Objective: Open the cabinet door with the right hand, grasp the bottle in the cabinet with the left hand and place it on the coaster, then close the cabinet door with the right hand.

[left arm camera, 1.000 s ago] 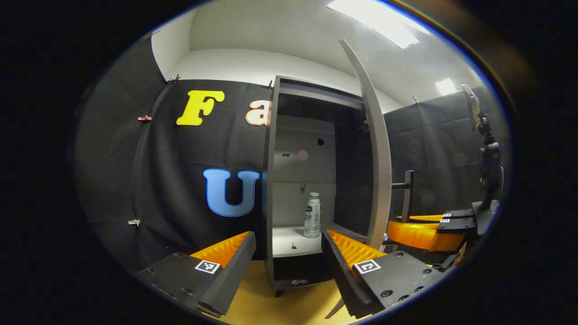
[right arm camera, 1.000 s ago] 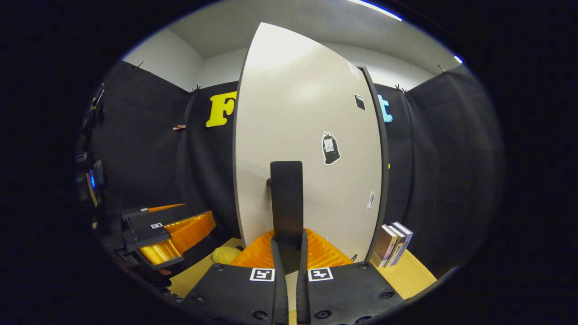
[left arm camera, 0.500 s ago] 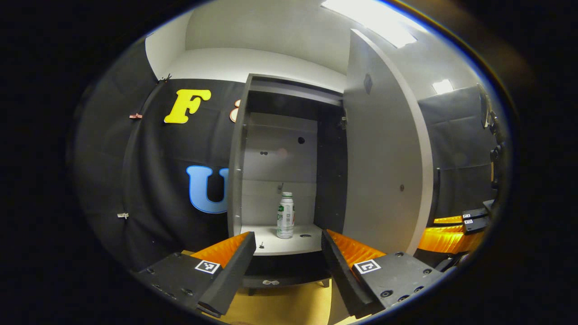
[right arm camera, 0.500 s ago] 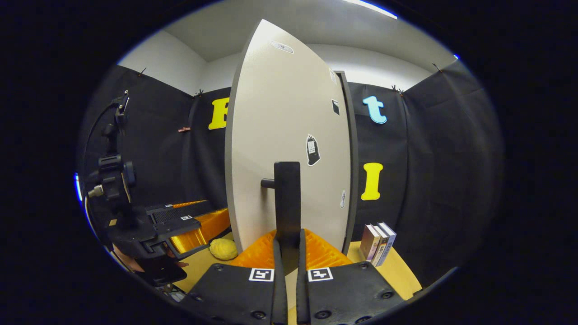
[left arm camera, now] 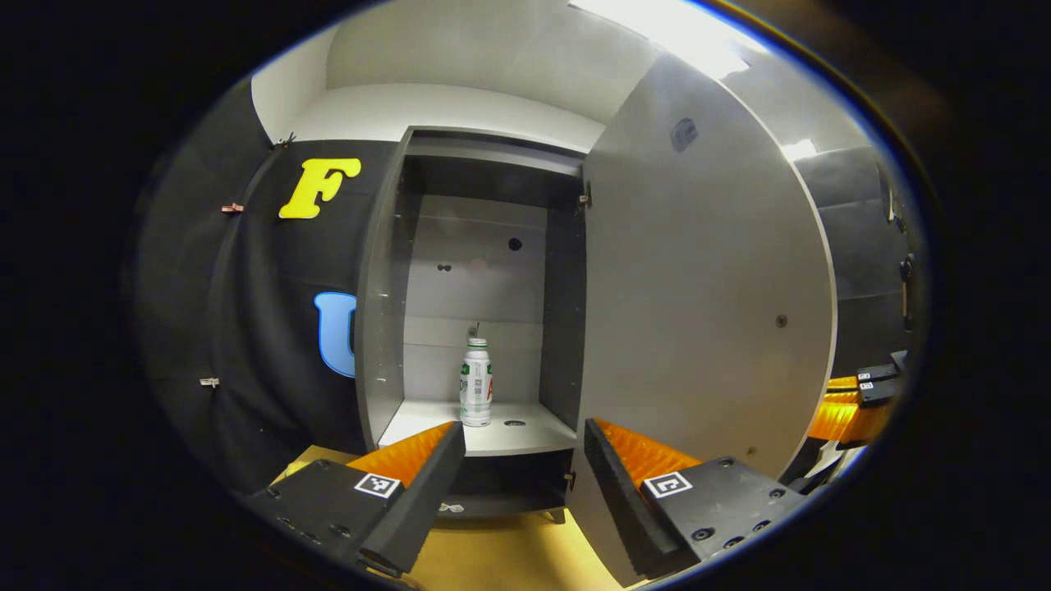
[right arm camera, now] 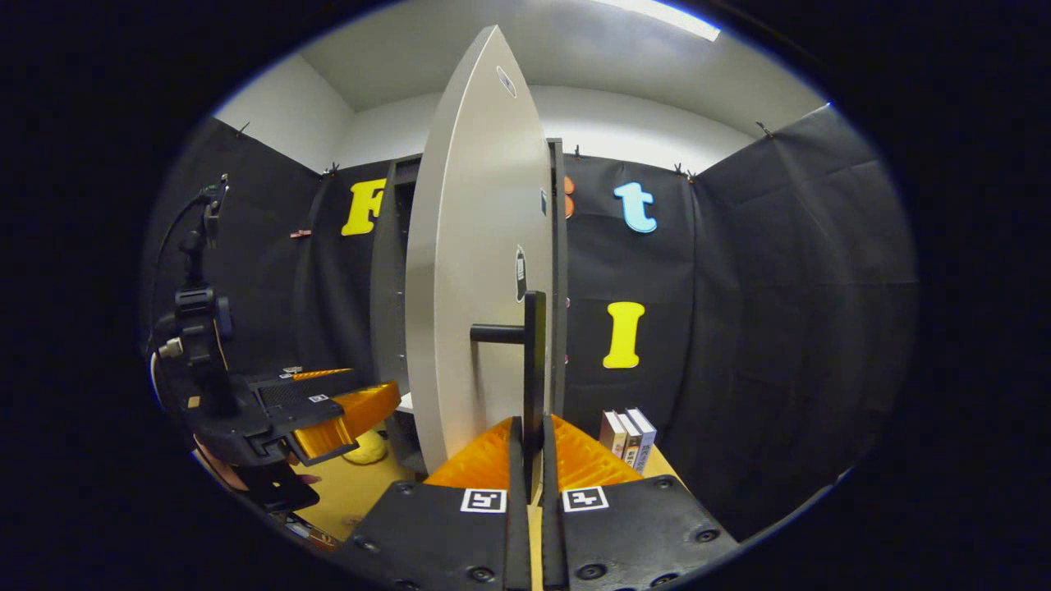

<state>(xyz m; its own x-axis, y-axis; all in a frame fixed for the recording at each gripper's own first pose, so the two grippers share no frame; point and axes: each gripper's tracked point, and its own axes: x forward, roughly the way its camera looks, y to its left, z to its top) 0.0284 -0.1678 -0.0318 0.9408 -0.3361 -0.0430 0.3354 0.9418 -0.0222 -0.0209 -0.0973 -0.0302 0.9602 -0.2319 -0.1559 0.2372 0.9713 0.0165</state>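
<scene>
I am looking into a booth hung with black cloth walls under a white ceiling with bright light panels. A yellow-tan tabletop [left arm camera: 509, 558] carries a tall grey cabinet [left arm camera: 379, 328], which stands on short feet against the back wall.

The cabinet door [left arm camera: 698, 312] is swung wide open on its right-hand hinges. In the left gripper view its pale inner face stands just right of the opening. In the right gripper view I see the door nearly edge-on, with its dark bar handle [right arm camera: 534, 369] standing out from the outer face.

My right gripper [right arm camera: 525, 447] is closed on that handle, one finger pressing on each side of the bar.

My left gripper [left arm camera: 524, 460] is held with its fingers spread wide apart and nothing between them, pointing at the open cabinet from in front of it. In the right gripper view it sits low to the left of the door, with part of the hand that holds it below.

The bottle [left arm camera: 475, 383], white with a green label, stands upright on the cabinet's pale shelf [left arm camera: 525, 439], near the middle, apart from both side walls. The space around it and above it is open.

A few books [right arm camera: 628, 439] stand on the tabletop to the right of the cabinet, near the side wall. A yellow lumpy object [right arm camera: 367, 447] lies on the tabletop left of the door.
</scene>
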